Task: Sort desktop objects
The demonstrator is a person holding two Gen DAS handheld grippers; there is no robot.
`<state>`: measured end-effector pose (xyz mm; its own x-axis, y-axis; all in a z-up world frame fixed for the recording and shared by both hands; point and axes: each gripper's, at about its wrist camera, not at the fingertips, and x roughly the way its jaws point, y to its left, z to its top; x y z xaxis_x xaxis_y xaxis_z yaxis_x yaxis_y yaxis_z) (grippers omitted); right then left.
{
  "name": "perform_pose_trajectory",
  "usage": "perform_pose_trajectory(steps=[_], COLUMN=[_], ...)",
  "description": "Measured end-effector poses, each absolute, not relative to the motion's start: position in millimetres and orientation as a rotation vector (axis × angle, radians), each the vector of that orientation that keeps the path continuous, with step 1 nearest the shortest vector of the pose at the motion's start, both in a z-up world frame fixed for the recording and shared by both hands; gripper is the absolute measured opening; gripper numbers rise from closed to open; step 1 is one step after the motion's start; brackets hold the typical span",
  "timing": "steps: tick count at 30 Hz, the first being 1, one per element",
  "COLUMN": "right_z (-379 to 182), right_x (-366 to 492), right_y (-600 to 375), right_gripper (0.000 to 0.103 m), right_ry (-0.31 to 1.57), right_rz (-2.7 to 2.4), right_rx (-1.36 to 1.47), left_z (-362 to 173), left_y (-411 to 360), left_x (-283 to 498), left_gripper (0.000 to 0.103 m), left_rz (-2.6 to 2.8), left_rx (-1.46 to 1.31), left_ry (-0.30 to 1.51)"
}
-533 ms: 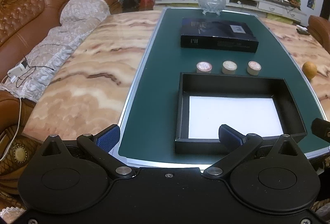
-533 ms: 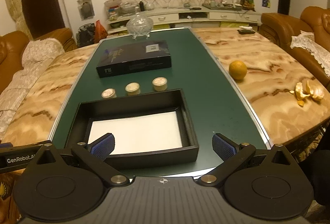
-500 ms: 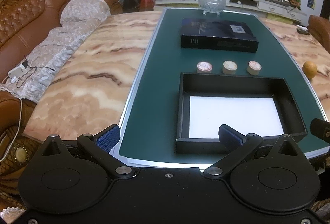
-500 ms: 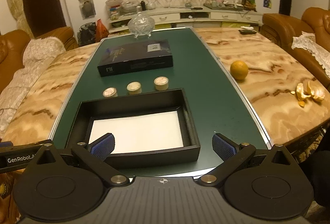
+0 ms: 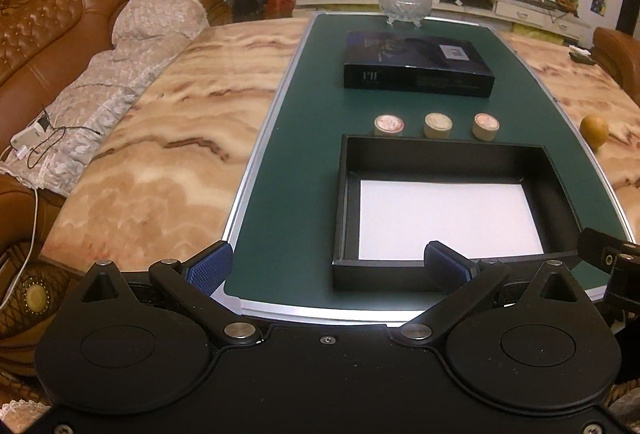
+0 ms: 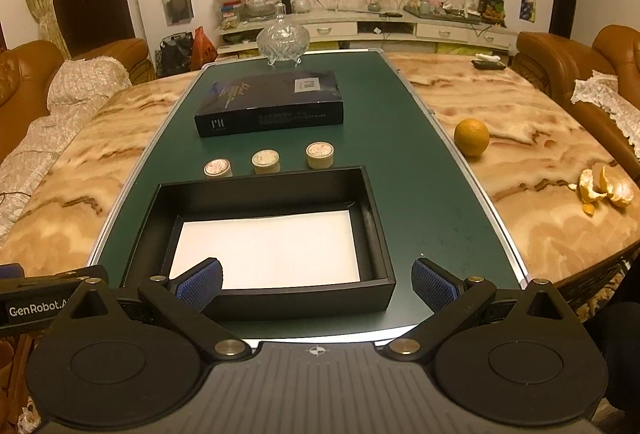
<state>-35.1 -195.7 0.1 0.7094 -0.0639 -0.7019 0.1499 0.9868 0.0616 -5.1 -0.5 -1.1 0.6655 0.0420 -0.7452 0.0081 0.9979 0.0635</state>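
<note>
1. Low in both frames, the left gripper (image 5: pixel 328 266) and right gripper (image 6: pixel 316 282) gape wide, holding nothing.
2. Mid-frame, three tins (image 6: pixel 265 160) sit just beyond the empty tray (image 6: pixel 384 234); likely first pick: straddle one squarely, upright.
3. Lower left reads "GenRobot"; the box (image 6: pixel 272 102) print is illegible.

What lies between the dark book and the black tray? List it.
Three small round containers stand in a row on the green mat between the dark book and the black tray, as the right wrist view shows.
</note>
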Motion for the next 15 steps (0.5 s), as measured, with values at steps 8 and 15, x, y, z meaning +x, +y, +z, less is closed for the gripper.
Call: perform_pose_trajectory(steps=[8,15], right_z=[-2.1,-3.2], right_x=[-35.9,-36.0], right_y=[-192.3,-193.5], right_gripper=[0.103,0.103], right_ry=[0.779,0.776], right_rz=[-0.116,-0.116], right_rx=[0.094,0.091], left_z=[-2.6,-3.1], left_y=[0.1,-0.4], left_x=[-6.2,-7.2], left_gripper=[0.103,0.103], left_rz=[0.018,0.019], left_rx=[0.056,0.055], left_ry=[0.849,0.851])
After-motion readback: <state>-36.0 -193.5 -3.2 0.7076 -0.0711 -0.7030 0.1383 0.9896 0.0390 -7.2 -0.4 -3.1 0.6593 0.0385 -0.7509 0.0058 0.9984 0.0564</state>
